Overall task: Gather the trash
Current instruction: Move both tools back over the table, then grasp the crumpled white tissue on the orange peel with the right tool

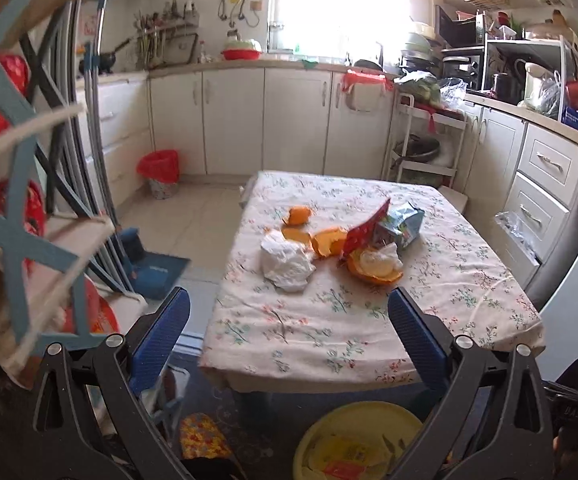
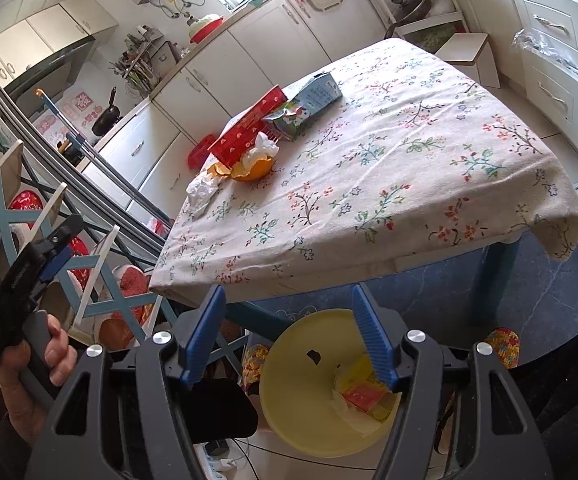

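Observation:
Trash lies on the floral-cloth table [image 1: 329, 332]: crumpled white tissue [image 1: 287, 266], orange peels [image 1: 373, 268], a red packet [image 1: 365, 228] and a blue carton [image 1: 403, 224]. The same pile shows in the right wrist view: tissue [image 2: 202, 190], peel [image 2: 251, 168], red packet [image 2: 249, 128], carton [image 2: 309, 104]. A yellow bin [image 2: 301, 376] on the floor below the table's near edge holds paper and wrappers; it also shows in the left wrist view [image 1: 353, 440]. My left gripper [image 1: 289, 336] is open and empty, short of the table. My right gripper [image 2: 289, 336] is open and empty above the bin.
A blue-and-white folding rack [image 1: 21, 184] stands close on the left. A red-lined waste bin [image 1: 160, 174] sits by the far cabinets. A white cart [image 1: 425, 148] and drawers [image 1: 545, 184] are at the right. A small stool [image 2: 469, 56] is behind the table. The left gripper body [image 2: 21, 280] is at the left.

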`<state>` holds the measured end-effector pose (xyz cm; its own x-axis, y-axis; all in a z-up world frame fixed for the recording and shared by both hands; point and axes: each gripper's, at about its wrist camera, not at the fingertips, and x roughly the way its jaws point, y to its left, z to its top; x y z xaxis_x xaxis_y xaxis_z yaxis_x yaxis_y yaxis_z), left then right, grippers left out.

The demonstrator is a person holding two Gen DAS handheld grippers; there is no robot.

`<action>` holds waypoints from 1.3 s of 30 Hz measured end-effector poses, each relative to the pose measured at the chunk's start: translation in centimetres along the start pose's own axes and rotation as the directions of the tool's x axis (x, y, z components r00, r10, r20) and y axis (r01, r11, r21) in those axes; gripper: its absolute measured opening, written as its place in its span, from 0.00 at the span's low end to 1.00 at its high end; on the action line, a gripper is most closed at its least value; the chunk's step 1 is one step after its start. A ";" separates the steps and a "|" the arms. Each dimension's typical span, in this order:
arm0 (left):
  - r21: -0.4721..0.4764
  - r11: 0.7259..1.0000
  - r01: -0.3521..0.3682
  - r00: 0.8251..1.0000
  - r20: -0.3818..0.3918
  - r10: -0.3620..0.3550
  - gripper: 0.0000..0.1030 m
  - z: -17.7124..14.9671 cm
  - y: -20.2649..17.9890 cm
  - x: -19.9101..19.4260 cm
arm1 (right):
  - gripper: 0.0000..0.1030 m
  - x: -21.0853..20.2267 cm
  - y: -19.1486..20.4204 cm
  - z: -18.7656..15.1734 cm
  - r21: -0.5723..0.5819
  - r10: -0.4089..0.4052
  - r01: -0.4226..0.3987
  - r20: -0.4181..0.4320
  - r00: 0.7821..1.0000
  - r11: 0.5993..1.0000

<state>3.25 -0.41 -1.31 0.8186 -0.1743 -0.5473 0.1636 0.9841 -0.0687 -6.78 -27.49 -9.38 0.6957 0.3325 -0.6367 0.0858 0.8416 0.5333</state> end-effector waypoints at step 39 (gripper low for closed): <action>-0.130 0.992 -0.012 0.939 -0.341 -0.034 0.32 3.4 2.2 21.8 | 0.19 18.0 6.2 14.3 -0.336 -0.113 0.050 -0.171 0.979 0.940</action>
<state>23.30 -2.18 -10.59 0.5754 -0.1854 -0.7966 0.0814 0.9821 -0.1698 16.43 -22.41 -9.56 0.5497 0.3029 -0.7785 -0.1242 0.9512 0.2824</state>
